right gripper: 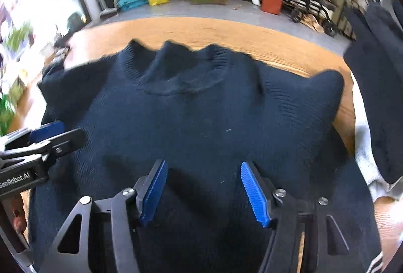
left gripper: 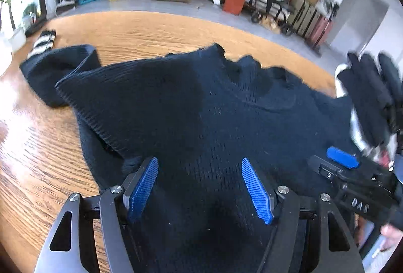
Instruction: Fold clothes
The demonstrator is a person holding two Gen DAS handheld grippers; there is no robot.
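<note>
Sweater: a dark blue knit sweater lies spread on the wooden worktop, with its neck on the far side.
Sleeve: one sleeve is already laid across the body on the left, and its striped cuff rests on the wood.
Left claw: the left claw hangs over the near part of the sweater. Its blue pads stand apart and hold nothing.
Right claw: the right claw hangs over the middle of the sweater, just beside the left one. Its pads are apart too, with only flat cloth below.
Why there: both claws point down at the near half, likely to pinch the cloth and fold it toward the neck.
Other clothes: more dark clothes sit at the right edge, perhaps waiting their turn.
Watch out: the thick knit may bunch up.
</note>
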